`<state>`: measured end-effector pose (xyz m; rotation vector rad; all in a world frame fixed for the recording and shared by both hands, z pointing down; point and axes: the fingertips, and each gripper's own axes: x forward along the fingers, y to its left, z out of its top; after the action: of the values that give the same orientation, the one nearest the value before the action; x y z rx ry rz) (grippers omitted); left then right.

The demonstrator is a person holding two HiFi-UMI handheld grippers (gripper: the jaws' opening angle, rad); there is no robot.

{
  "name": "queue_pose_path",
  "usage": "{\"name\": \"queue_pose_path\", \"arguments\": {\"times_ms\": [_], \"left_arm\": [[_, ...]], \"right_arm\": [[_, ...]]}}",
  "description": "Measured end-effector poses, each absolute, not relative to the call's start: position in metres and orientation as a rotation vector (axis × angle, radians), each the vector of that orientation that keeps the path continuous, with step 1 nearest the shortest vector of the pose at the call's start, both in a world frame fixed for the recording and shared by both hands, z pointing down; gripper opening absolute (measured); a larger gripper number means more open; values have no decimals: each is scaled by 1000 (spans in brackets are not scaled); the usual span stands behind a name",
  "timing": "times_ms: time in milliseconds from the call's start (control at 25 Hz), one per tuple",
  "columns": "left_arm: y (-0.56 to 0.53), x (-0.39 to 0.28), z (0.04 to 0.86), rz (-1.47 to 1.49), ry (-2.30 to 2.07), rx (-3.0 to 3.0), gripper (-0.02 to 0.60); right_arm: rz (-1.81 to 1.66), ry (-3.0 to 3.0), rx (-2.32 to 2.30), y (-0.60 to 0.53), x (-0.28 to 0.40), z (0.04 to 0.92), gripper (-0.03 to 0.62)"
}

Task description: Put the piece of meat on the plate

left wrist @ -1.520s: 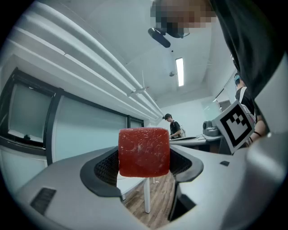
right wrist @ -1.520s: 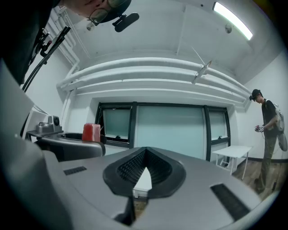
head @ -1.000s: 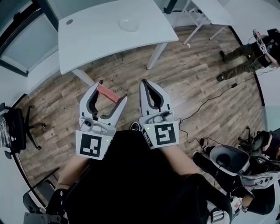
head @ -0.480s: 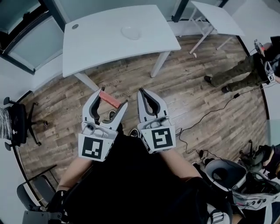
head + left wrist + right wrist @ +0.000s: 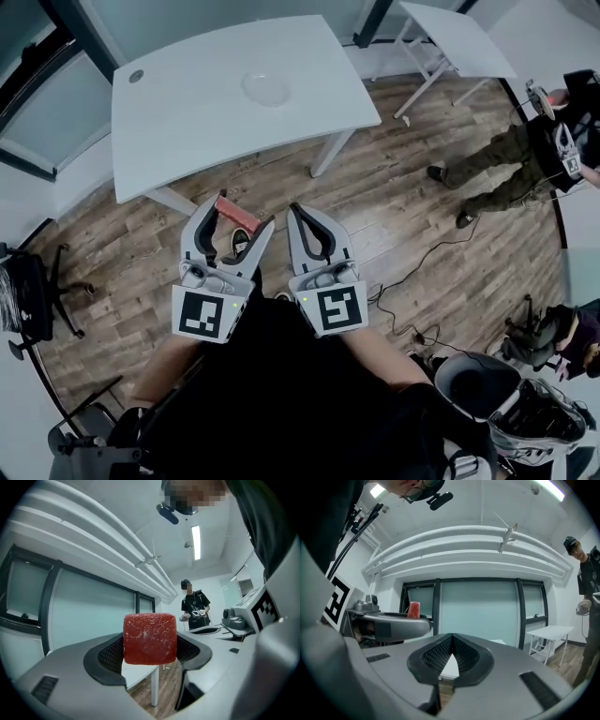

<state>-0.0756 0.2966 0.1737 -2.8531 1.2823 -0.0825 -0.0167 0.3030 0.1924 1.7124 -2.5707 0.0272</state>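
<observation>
A red piece of meat is clamped between the tips of my left gripper; in the left gripper view the meat fills the gap of the jaws. My right gripper is beside it, shut and empty, its pads meeting at the tip. The meat also shows at the left of the right gripper view. A clear plate lies on the white table ahead of both grippers, well beyond the meat.
A second white table stands at the back right. A person stands on the wooden floor at the right. An office chair is at the left, cables trail over the floor at the right, and a stool is at lower right.
The view has shifted: the table and plate now sit lower and more to the left. Both grippers keep their pose, the left still holding the meat.
</observation>
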Motion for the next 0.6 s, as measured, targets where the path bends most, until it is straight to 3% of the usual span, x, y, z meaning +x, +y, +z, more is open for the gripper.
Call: {"name": "queue_pose_path", "arguments": {"times_ms": [600], "left_arm": [[118, -94, 177, -99, 1064, -2953, 314]], "right_arm": [[52, -2410, 1836, 126, -33, 194, 3]]}}
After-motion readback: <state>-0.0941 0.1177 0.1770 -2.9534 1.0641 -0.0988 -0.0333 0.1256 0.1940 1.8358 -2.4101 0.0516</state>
